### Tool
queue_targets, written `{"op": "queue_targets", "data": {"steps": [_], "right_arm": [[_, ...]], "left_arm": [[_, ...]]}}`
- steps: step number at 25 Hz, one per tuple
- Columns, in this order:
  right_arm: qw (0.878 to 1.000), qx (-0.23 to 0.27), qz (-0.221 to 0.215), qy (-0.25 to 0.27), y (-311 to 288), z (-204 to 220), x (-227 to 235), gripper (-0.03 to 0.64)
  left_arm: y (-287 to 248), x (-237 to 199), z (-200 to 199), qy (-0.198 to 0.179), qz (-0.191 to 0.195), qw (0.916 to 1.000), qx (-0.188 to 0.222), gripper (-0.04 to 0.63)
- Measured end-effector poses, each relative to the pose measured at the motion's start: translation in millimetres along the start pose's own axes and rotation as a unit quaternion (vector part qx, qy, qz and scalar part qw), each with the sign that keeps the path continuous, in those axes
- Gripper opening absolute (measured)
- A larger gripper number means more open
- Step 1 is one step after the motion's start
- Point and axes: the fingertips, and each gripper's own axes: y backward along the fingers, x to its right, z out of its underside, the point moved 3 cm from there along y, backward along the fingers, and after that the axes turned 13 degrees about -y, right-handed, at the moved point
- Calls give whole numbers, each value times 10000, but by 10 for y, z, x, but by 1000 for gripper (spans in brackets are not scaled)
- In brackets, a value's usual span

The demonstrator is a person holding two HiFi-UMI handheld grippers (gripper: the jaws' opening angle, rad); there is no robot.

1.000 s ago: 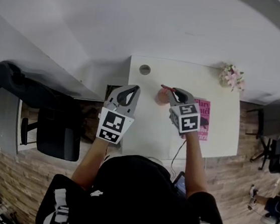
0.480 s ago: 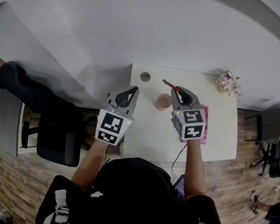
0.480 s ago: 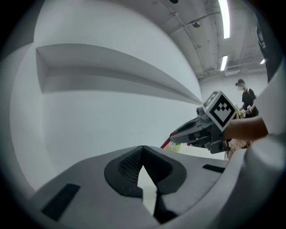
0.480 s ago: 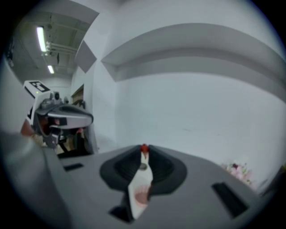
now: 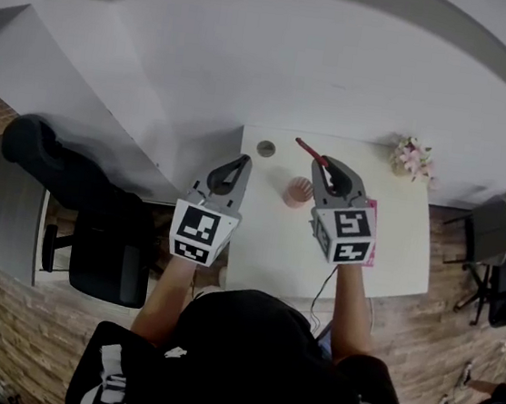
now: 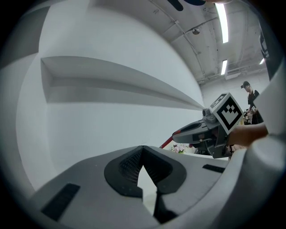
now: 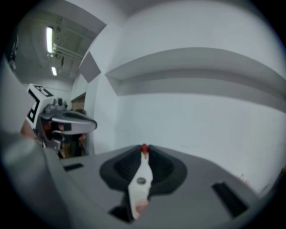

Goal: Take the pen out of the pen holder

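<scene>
Pen (image 5: pixel 307 148), slim and red, is pinched tight in your right gripper's (image 5: pixel 322 165) fingers, pointing to 10 o'clock, apart from the pink pen holder (image 5: pixel 298 191) at 6 o'clock on the table (image 5: pixel 393 250). Your left gripper's (image 5: pixel 240 162) fingers are closed on nothing.

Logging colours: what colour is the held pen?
The pen is red, clearest in the head view.

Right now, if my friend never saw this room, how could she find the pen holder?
Start at the white table in front of the person. Between the left tool and the right tool, which pinches the red pen, stands the pen holder, a small cup. It is the only pink round cup there; the flowers sit at the table's back right corner.
</scene>
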Motion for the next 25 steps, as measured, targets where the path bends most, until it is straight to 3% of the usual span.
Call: {"op": "queue_targets", "data": {"steps": [10,25], "right_arm": [[9992,386,-73,-73,146,-290,-43,72],[9991,410,-76,43,153,-305,-95,72]], "left_arm": [[73,-72,-205,-211,-98,9995,193,17],[128,-79,-287,-267,-98,9992,270,16]]}}
